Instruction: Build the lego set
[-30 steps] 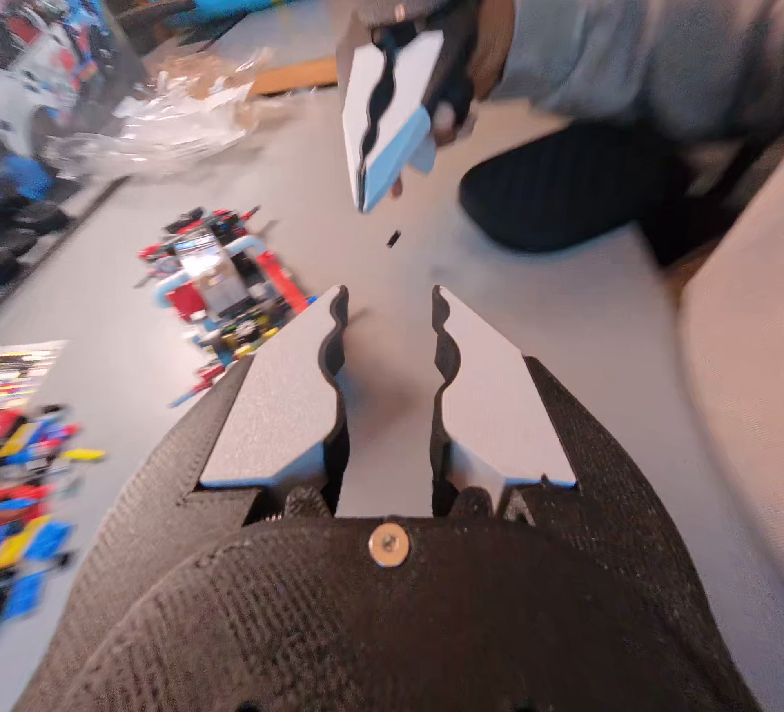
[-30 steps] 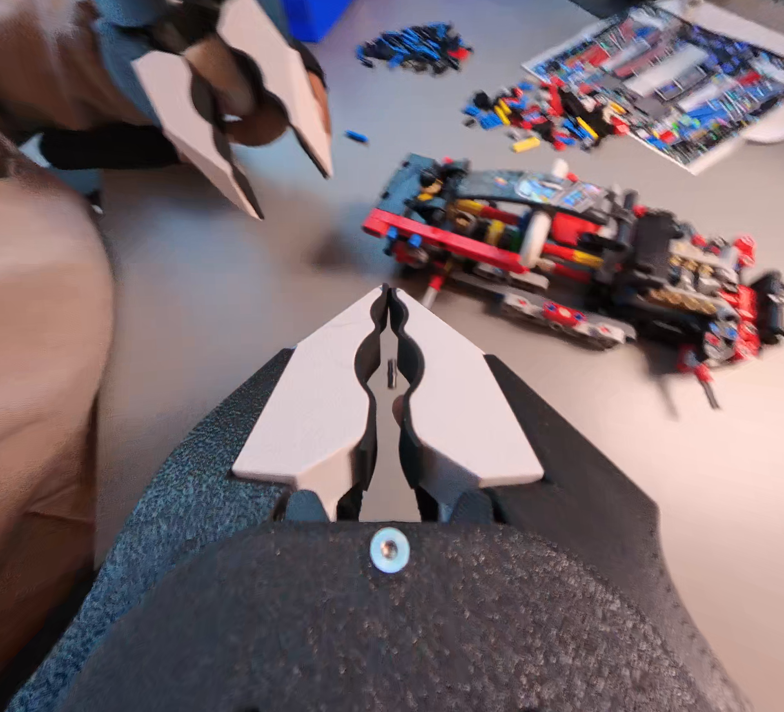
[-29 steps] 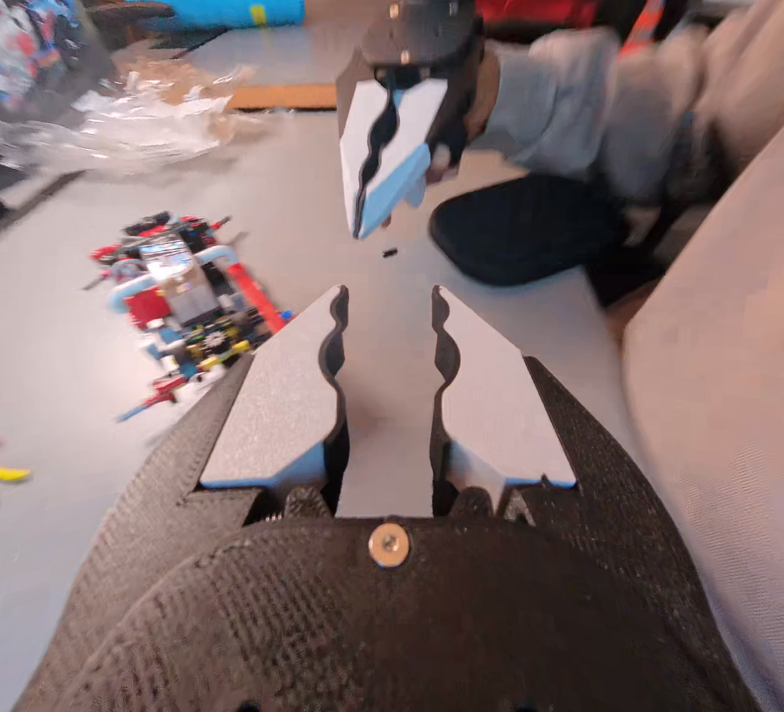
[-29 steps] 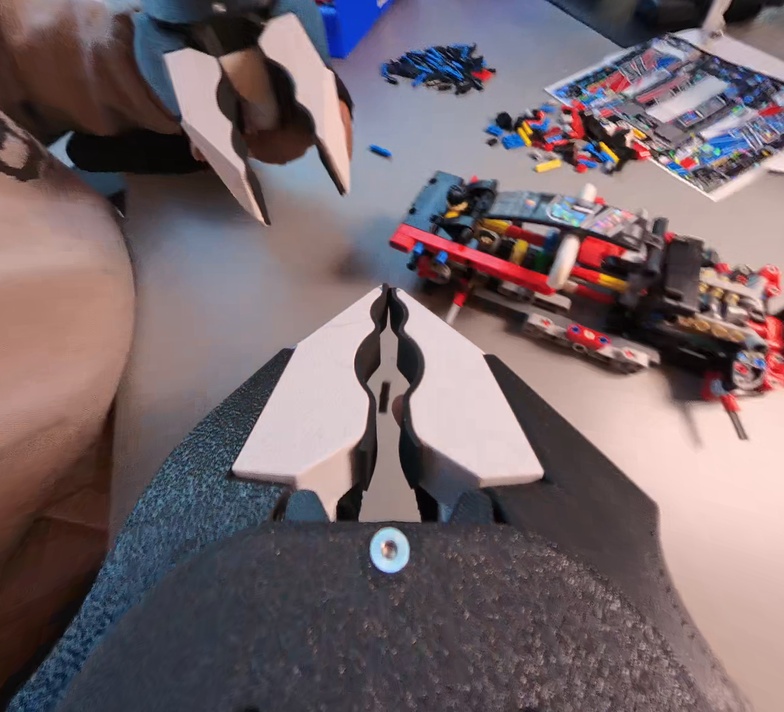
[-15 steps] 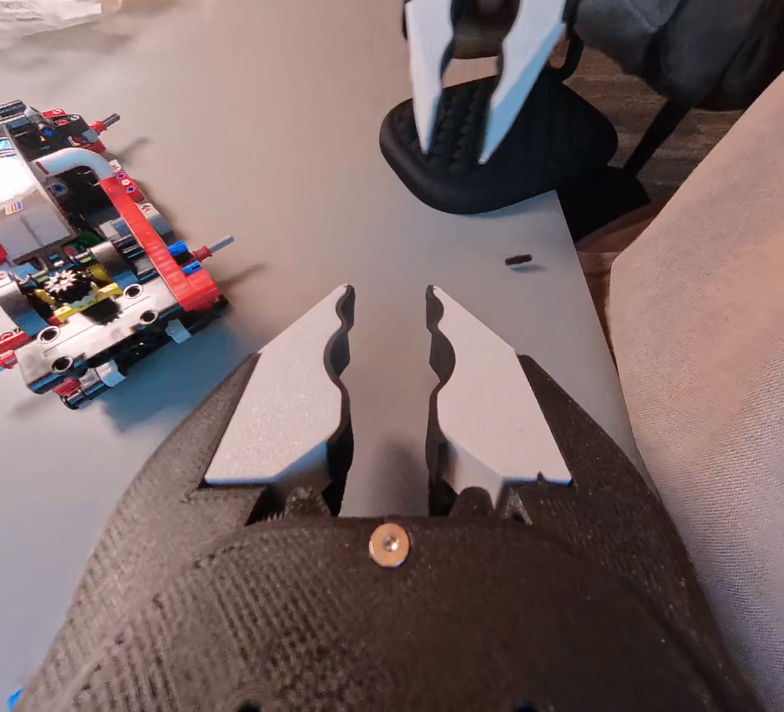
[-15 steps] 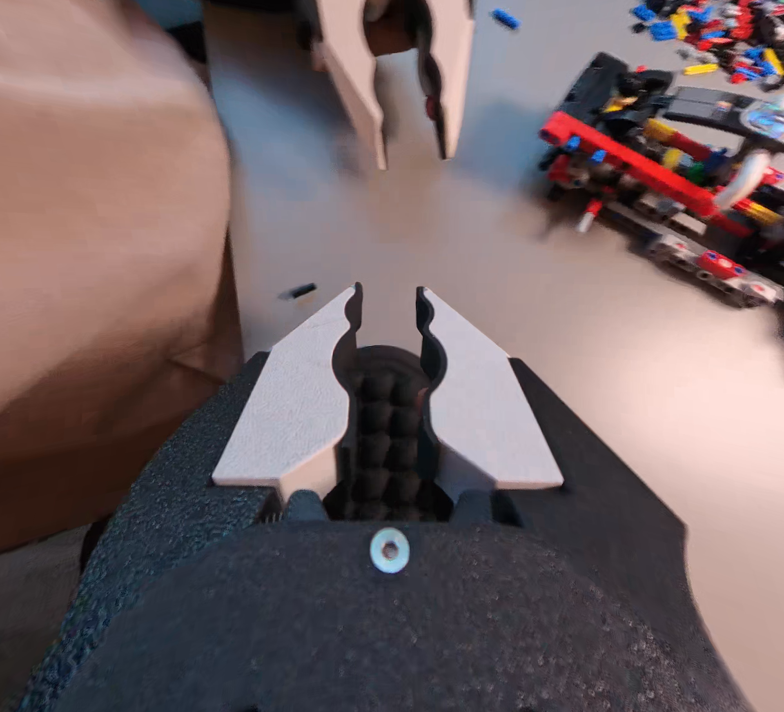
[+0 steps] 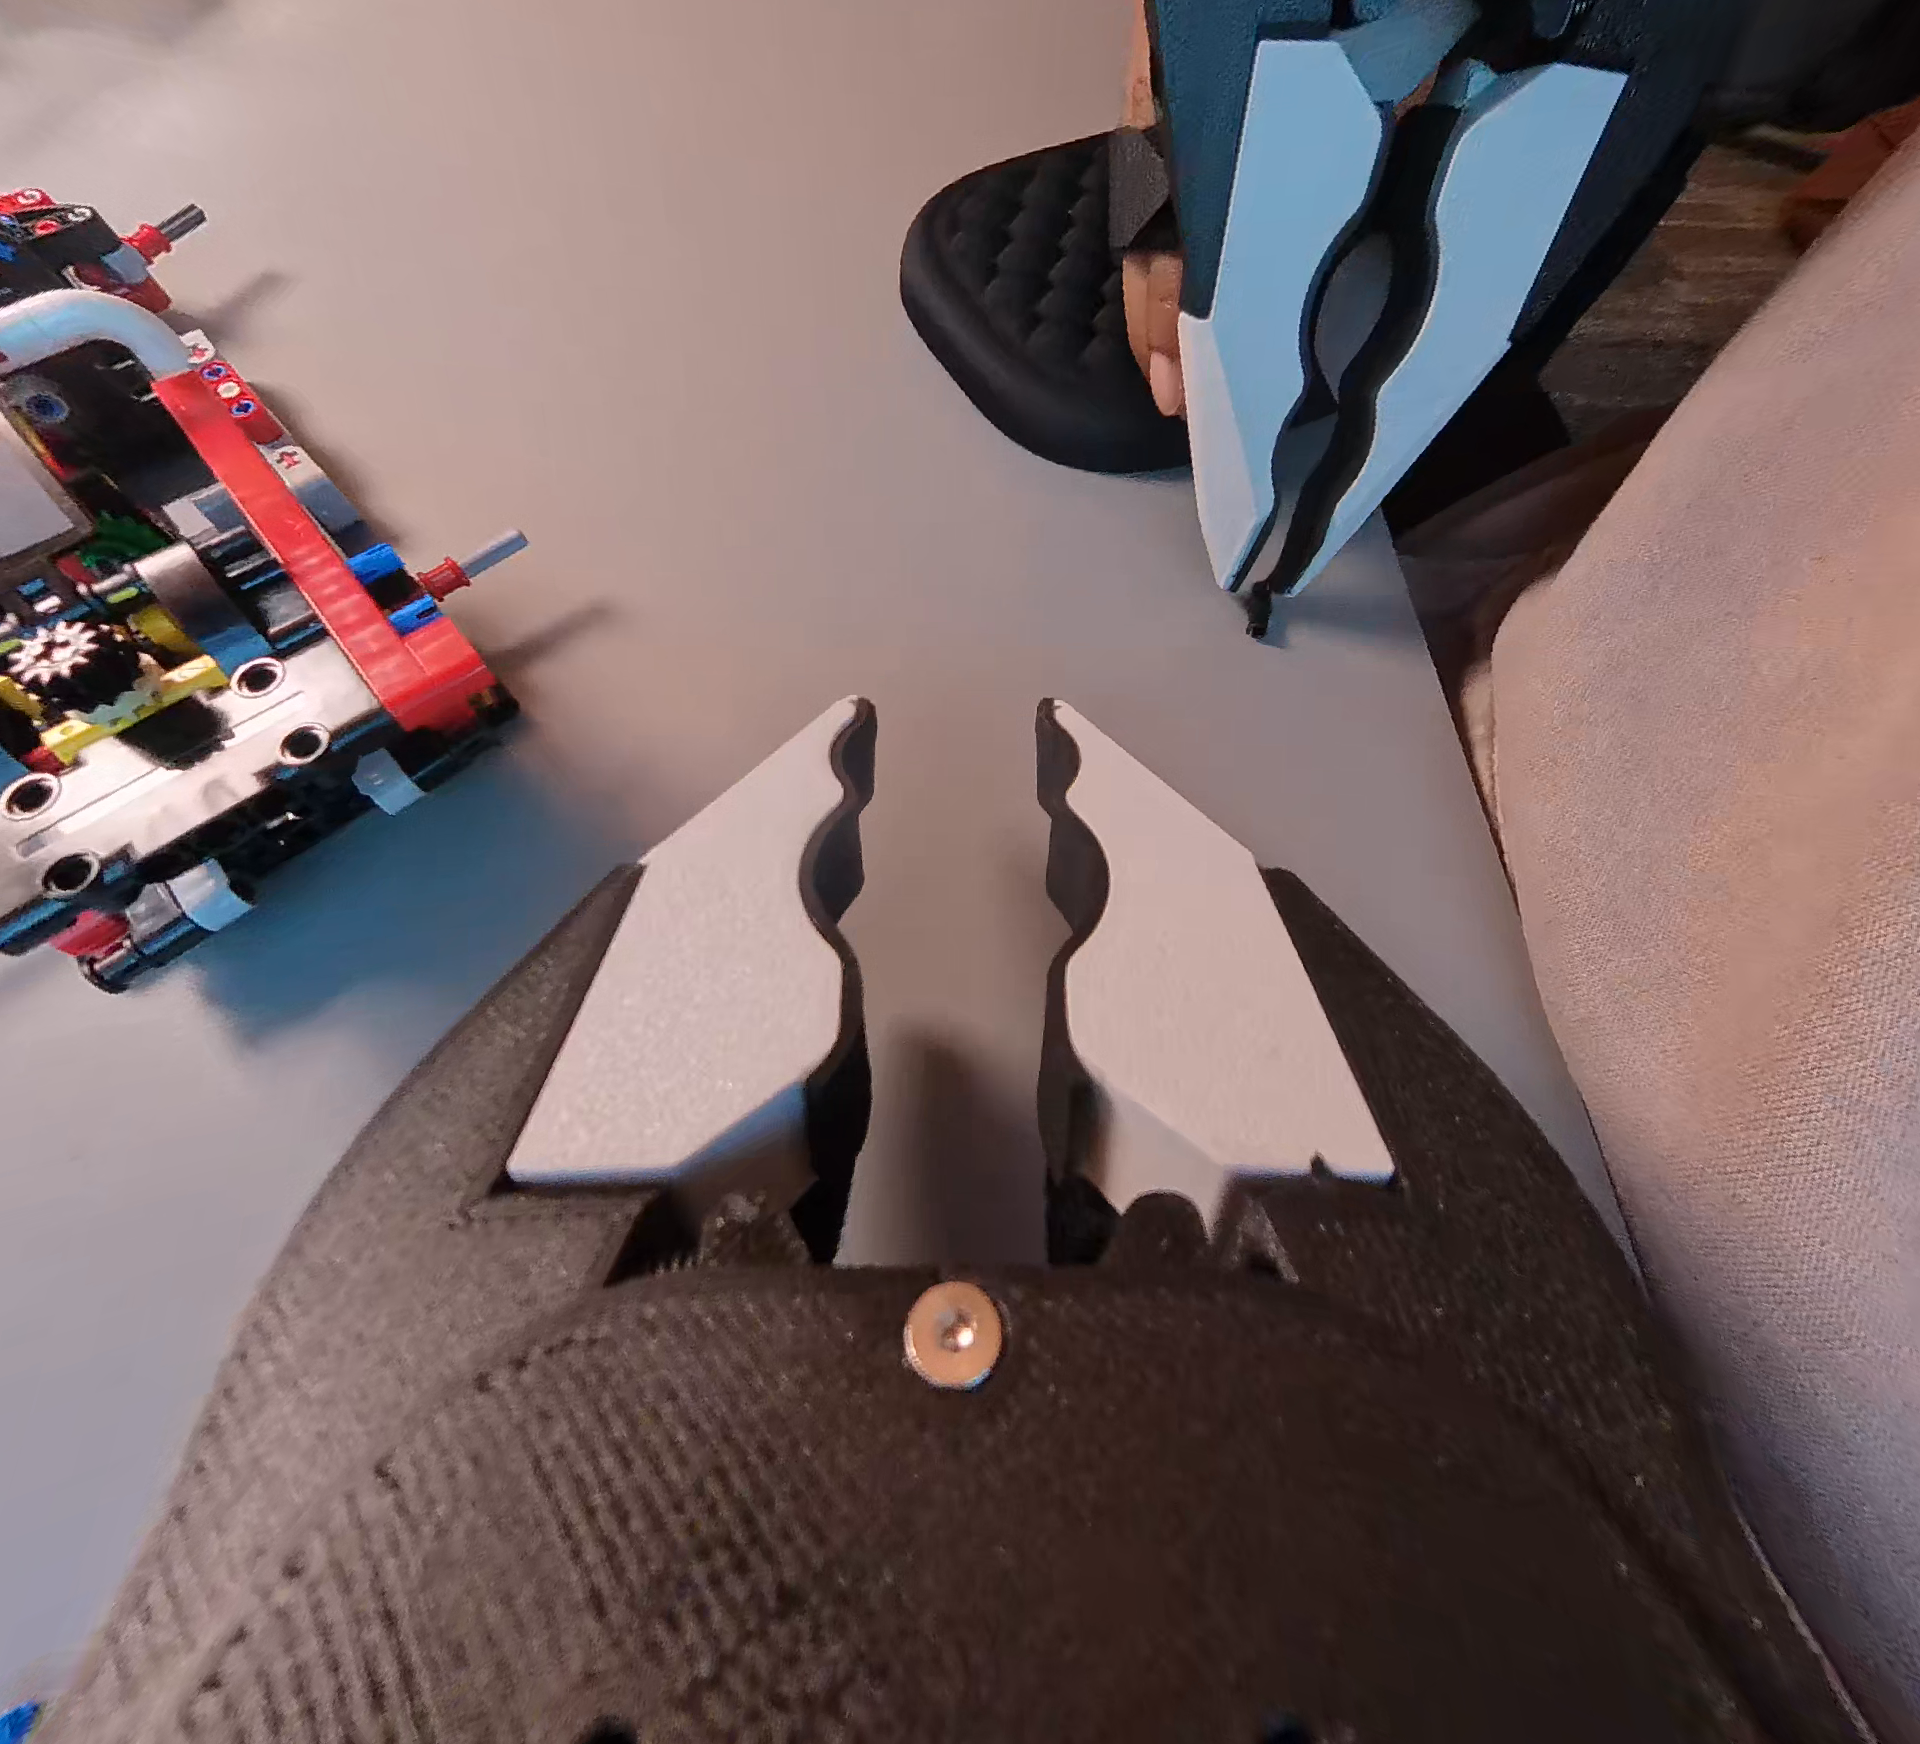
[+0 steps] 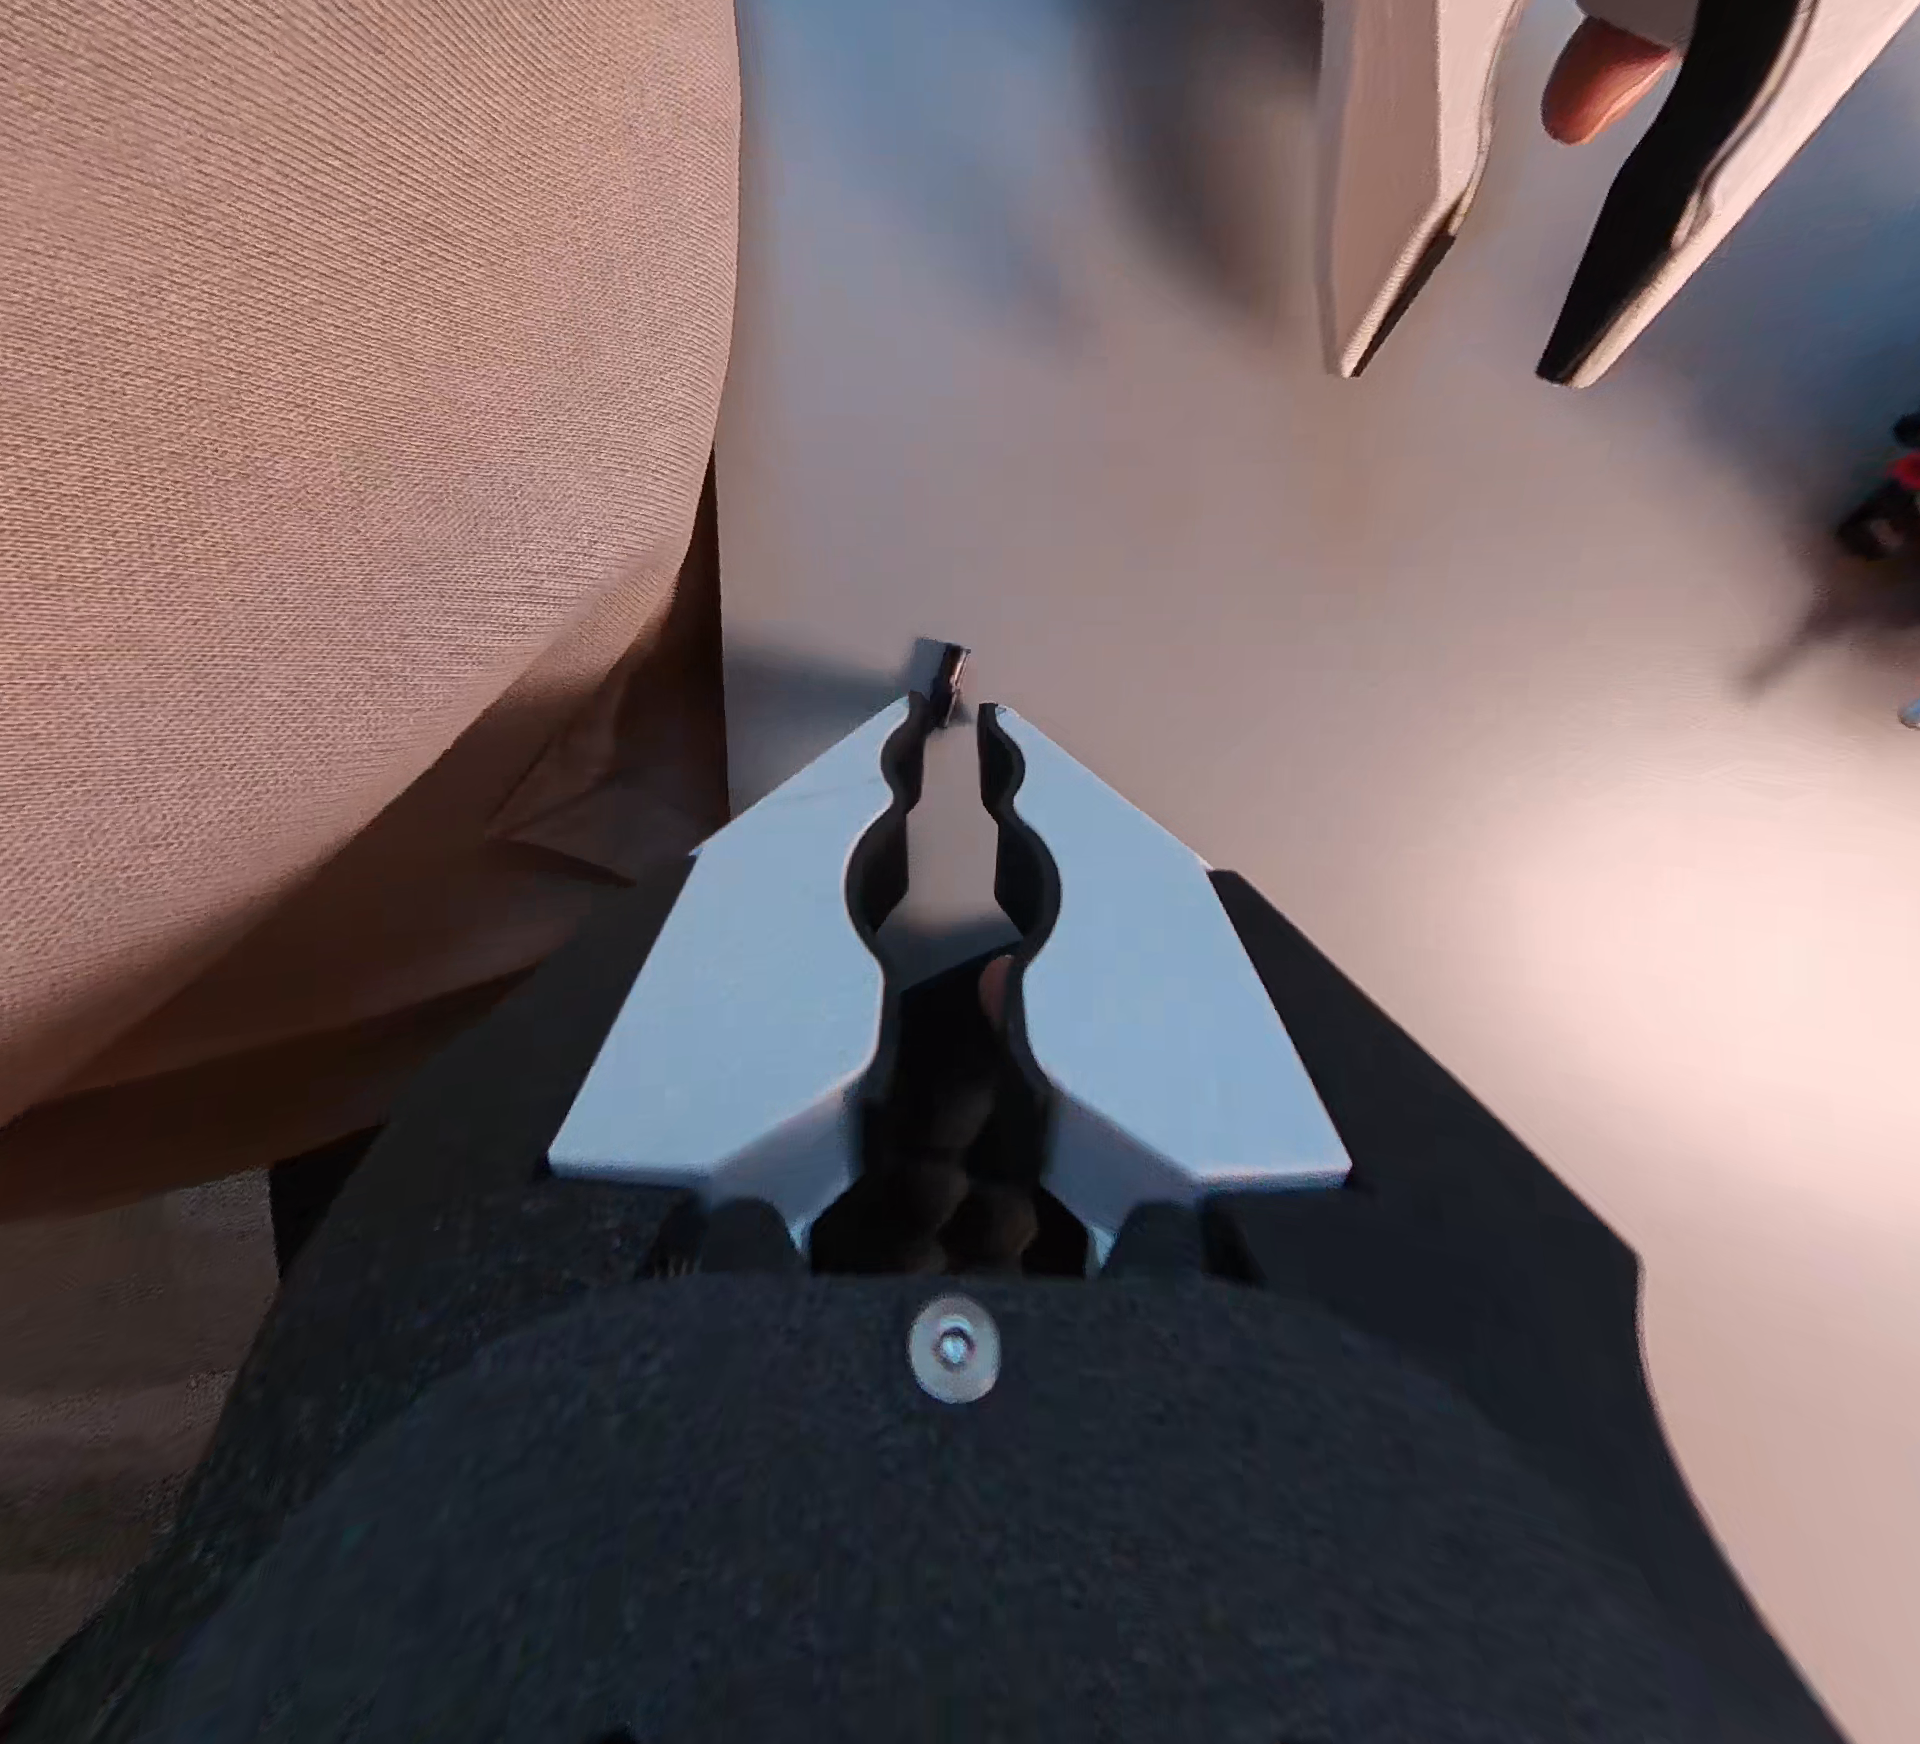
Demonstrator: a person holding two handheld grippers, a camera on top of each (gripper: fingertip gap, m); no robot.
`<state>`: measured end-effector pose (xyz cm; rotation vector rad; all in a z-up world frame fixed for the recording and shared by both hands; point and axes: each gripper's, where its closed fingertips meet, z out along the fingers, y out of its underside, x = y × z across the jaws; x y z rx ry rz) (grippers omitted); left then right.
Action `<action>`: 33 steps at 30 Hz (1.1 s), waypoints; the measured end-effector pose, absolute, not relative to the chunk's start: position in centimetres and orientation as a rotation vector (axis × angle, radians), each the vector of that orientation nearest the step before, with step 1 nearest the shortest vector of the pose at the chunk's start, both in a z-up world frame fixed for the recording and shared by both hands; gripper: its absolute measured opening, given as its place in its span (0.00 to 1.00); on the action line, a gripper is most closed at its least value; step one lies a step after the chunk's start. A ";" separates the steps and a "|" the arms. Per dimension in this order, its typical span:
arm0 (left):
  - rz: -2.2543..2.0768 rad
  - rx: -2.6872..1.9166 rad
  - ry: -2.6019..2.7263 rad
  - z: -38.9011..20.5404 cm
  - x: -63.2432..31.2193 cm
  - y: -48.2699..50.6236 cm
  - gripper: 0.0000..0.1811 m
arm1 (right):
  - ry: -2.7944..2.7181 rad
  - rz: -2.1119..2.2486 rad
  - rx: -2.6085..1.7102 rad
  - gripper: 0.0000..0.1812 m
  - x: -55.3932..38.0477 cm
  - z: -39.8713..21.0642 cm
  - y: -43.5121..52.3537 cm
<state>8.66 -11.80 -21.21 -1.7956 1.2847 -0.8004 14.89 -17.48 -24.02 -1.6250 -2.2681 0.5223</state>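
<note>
A smooth grey worktop [image 7: 727, 240] carries the half-built red, black and grey lego car [image 7: 197, 614] at left. The left gripper [image 7: 954, 707] hovers wide, empty. Near the right edge, beside tan fabric [image 7: 1714, 967], the right gripper [image 8: 948, 709] stands narrowly parted at a small black pin [image 8: 943, 671].

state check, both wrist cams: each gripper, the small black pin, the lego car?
left gripper: open, empty, above the table.
right gripper: tips open a little, down at the small black pin; grip not confirmed.
small black pin: on the table near its edge, at the right gripper's tips.
lego car: partly built, on the table, untouched.
</note>
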 end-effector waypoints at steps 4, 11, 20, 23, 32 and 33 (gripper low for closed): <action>-0.869 -1.784 1.314 -21.2 9.1 -12.9 0.16 | -2.290 0.538 -1.622 0.01 14.2 -24.3 -17.8; -1.032 -1.770 1.361 -20.6 10.4 -15.5 0.15 | -2.078 0.607 -1.594 0.01 11.6 -22.5 -15.1; -1.070 -1.837 1.215 -20.2 9.8 -13.8 0.05 | -2.076 0.504 -1.463 0.01 8.7 -20.7 -13.5; -1.118 -1.837 1.205 -20.0 9.7 -13.9 0.01 | -2.047 0.521 -1.455 0.01 8.6 -20.7 -13.4; -1.539 -1.684 1.135 -16.5 9.3 -15.5 0.01 | -1.659 0.809 -1.276 0.02 8.1 -16.7 -14.7; -1.559 -1.669 1.145 -16.3 9.4 -15.7 0.01 | -1.642 0.818 -1.261 0.02 8.1 -16.6 -14.9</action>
